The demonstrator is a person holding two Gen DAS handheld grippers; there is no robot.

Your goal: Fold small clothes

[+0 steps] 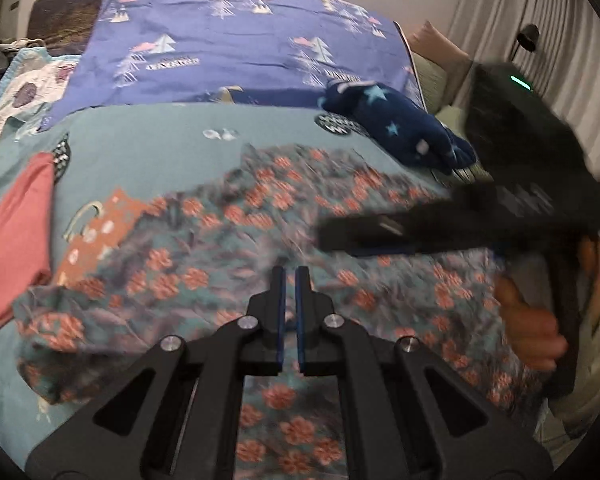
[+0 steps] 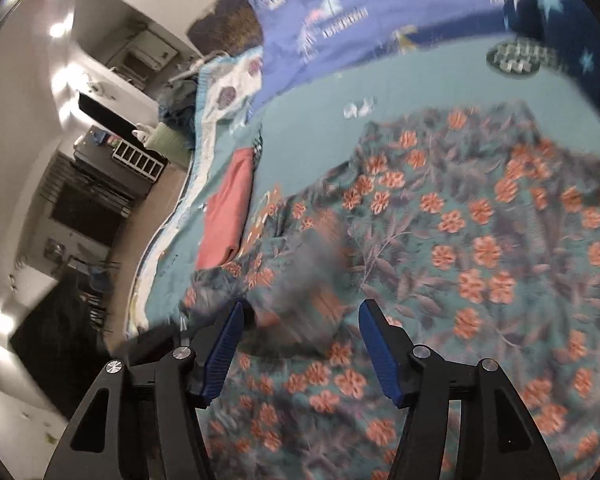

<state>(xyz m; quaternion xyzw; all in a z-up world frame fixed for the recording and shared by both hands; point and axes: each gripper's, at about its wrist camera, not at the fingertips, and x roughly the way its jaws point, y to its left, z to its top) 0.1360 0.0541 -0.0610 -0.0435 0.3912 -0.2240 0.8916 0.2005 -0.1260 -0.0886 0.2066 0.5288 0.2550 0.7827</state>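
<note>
Left wrist: floral garment [image 1: 228, 248] spread crosswise.

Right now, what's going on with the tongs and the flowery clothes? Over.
Left tongs shut, empty. Right tongs open, holding nothing. Teal garment with orange flowers spread on the bed, unfolded. Folded pink cloth and navy star-print bundle lie clear.

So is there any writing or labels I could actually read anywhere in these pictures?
Nothing legible.
Purple tree-print sheet: a band of white letters, too blurred to read.
Right gripper: pale marks on its black body, smeared by motion.
Floral garment, pink folded cloth, star-print socks: no text.
</note>
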